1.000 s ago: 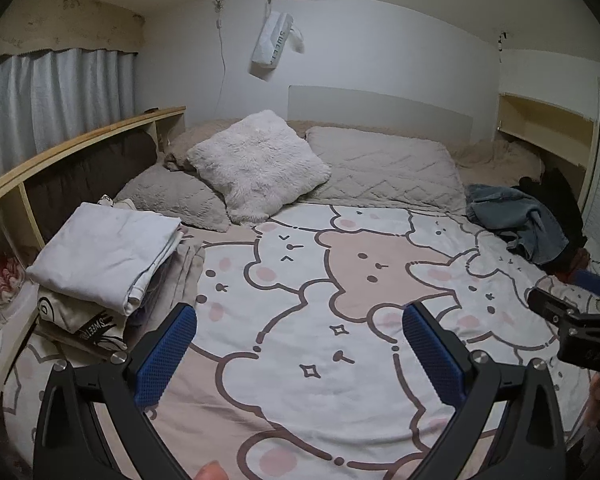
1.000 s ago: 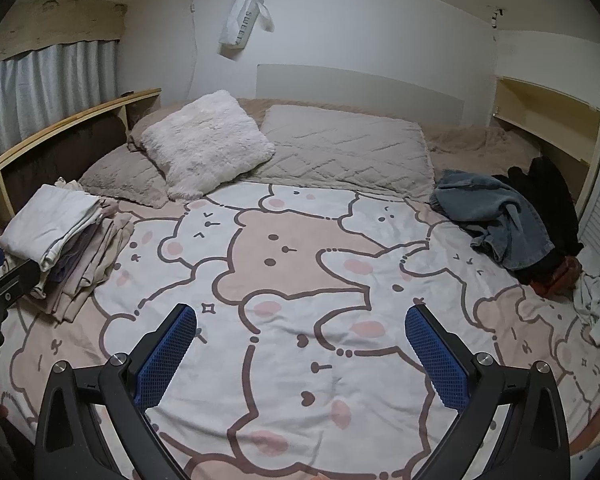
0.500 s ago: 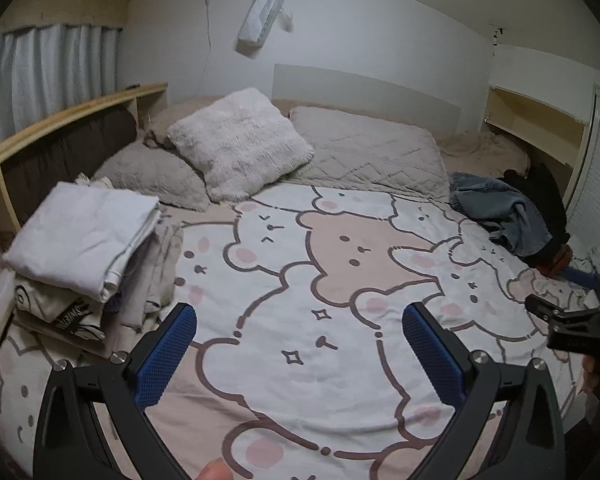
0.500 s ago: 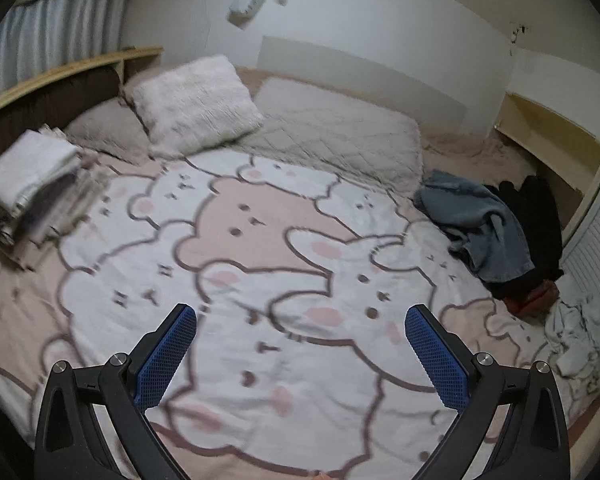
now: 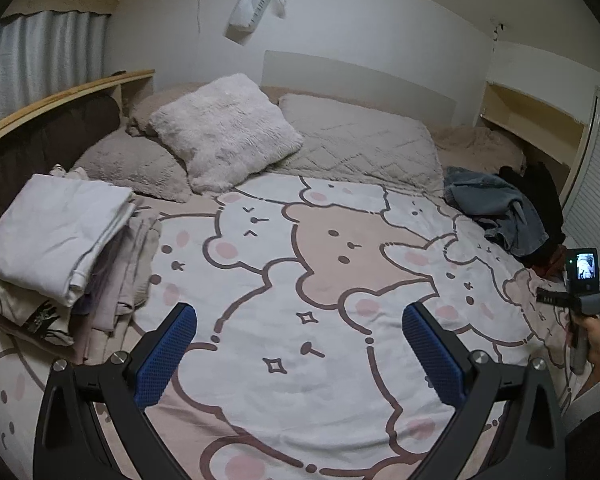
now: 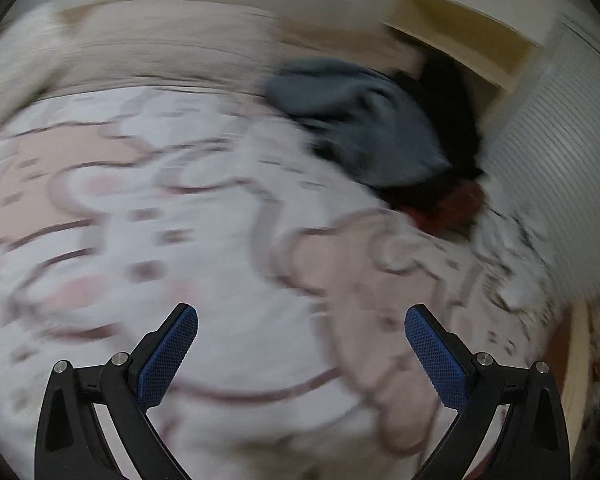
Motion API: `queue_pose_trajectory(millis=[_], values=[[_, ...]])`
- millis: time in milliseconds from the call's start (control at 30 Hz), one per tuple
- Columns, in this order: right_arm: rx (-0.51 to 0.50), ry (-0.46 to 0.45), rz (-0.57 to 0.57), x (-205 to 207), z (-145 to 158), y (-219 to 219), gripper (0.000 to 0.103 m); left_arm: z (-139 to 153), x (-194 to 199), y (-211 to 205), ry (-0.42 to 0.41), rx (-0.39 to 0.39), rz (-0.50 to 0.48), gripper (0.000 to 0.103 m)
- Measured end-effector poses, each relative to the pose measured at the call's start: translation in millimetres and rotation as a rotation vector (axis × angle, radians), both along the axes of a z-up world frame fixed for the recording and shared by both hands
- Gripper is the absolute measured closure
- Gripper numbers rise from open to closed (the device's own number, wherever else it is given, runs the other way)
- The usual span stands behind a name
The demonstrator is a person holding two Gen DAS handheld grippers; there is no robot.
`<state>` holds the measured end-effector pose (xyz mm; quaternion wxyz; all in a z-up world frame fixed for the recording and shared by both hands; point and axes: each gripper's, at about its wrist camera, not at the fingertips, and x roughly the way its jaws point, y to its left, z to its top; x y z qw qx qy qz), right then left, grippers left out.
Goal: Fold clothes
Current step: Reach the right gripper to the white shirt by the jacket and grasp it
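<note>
Right wrist view: blue-grey garment (image 6: 364, 120) well beyond right gripper (image 6: 300, 344), jaws apart, empty.

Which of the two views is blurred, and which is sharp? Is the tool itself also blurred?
Left wrist view: sharp; the folded pile and the blue-grey garment are crisp, though the fisheye bends the room's edges. Right wrist view: heavy motion blur smears the bedspread and the garment, yet the right tool stays sharp, jaws wide apart.
</note>
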<state>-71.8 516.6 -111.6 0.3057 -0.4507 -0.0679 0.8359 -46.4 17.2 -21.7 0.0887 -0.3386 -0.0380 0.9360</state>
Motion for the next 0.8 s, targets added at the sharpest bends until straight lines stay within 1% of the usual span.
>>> queue_pose_trajectory(millis=[67,133,200,267,333,400,533,700,767,800], values=[[0.054,-0.001,-0.116,-1.9,-13.7,45.2,0.007,-2.2,-7.2,5.8,-0.023,-0.003,0.008,0.000],[0.101,-0.018,-0.236,-0.7,-25.7,92.9,0.012,-3.6,-13.2,14.4,-0.026,-0.013,0.004,0.000],[0.129,-0.032,-0.359,1.8,-36.4,142.8,0.017,-8.5,-18.9,26.0,-0.016,-0.043,0.009,0.000],[0.111,-0.037,-0.487,7.5,-47.9,193.3,0.018,-17.5,-24.8,36.3,-0.025,-0.059,0.013,0.000],[0.078,-0.042,-0.602,16.0,-56.5,237.8,0.019,-34.4,-33.2,49.5,-0.077,-0.043,0.008,0.000],[0.091,-0.046,-0.682,24.0,-61.2,274.5,0.020,-49.7,-40.5,61.5,-0.123,-0.030,0.003,0.001],[0.155,-0.050,-0.720,29.4,-66.5,327.2,0.020,-71.5,-52.1,92.2,-0.168,-0.075,-0.007,0.001],[0.192,-0.063,-0.787,38.0,-75.6,386.8,0.021,-83.9,-63.3,128.1,-0.177,-0.163,-0.036,0.001],[0.203,-0.088,-0.797,38.2,-81.1,406.4,0.029,-88.6,-70.1,139.1,-0.183,-0.185,-0.051,0.001],[0.202,-0.105,-0.798,37.7,-84.6,416.2,0.029,-91.0,-73.5,144.0,-0.186,-0.192,-0.057,0.001]])
